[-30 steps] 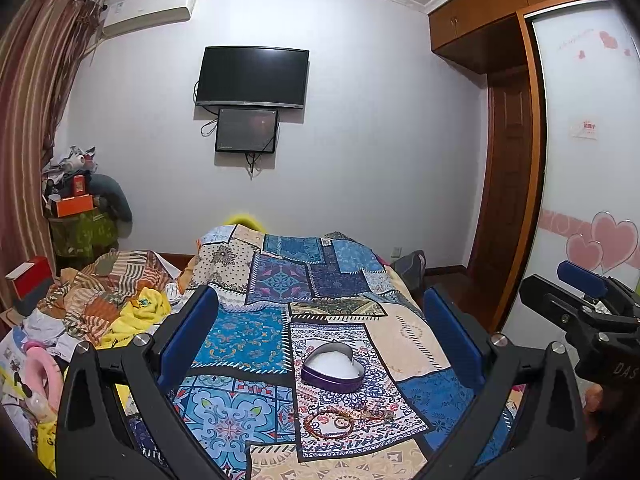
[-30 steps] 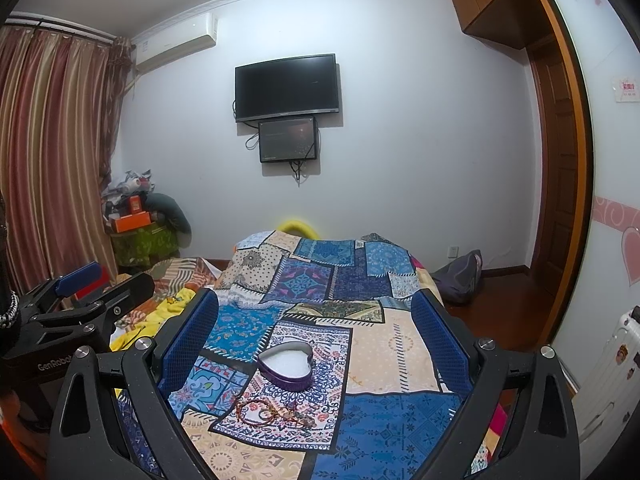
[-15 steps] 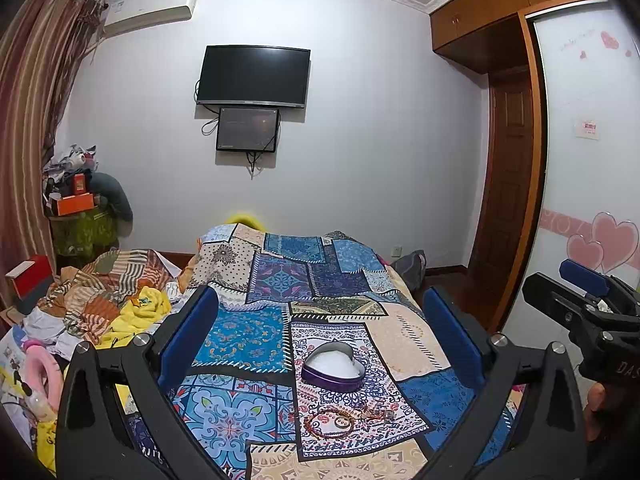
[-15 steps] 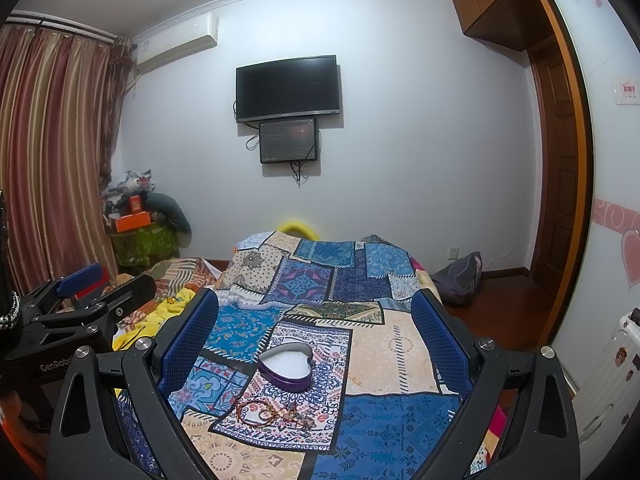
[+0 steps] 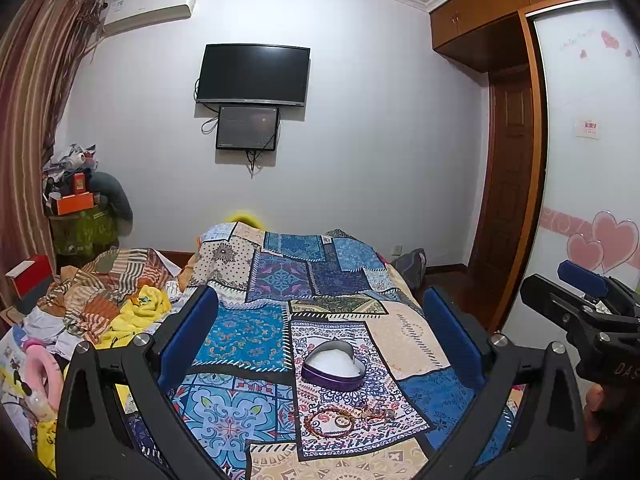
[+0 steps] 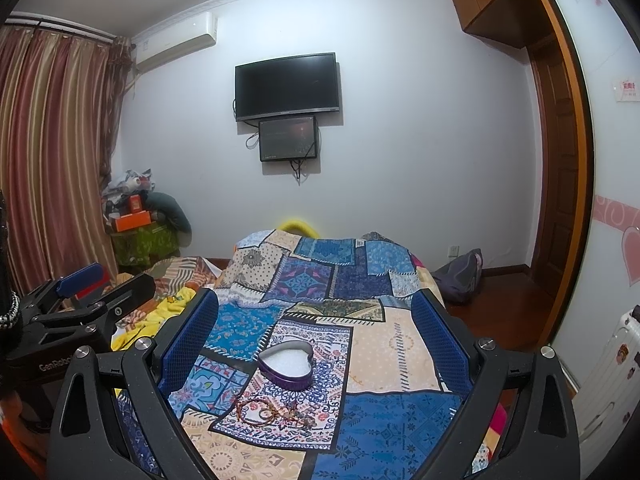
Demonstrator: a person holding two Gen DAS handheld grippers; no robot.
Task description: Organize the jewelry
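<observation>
A purple heart-shaped tin [image 5: 333,366] with white lining sits open on the patchwork bedspread [image 5: 248,336]; it also shows in the right wrist view [image 6: 285,365]. A small heap of jewelry [image 5: 344,420], a brown bead bracelet, a ring and a chain, lies just in front of the tin, also in the right wrist view [image 6: 272,414]. My left gripper [image 5: 320,332] is open and empty, held above the bed. My right gripper [image 6: 316,330] is open and empty too, beside the left one.
A pile of clothes and blankets [image 5: 104,296] lies left of the bed. A cluttered stand [image 5: 80,220] is in the left corner. A TV [image 5: 253,74] hangs on the far wall. A dark bag [image 6: 460,276] lies on the floor by the wooden door [image 5: 508,200].
</observation>
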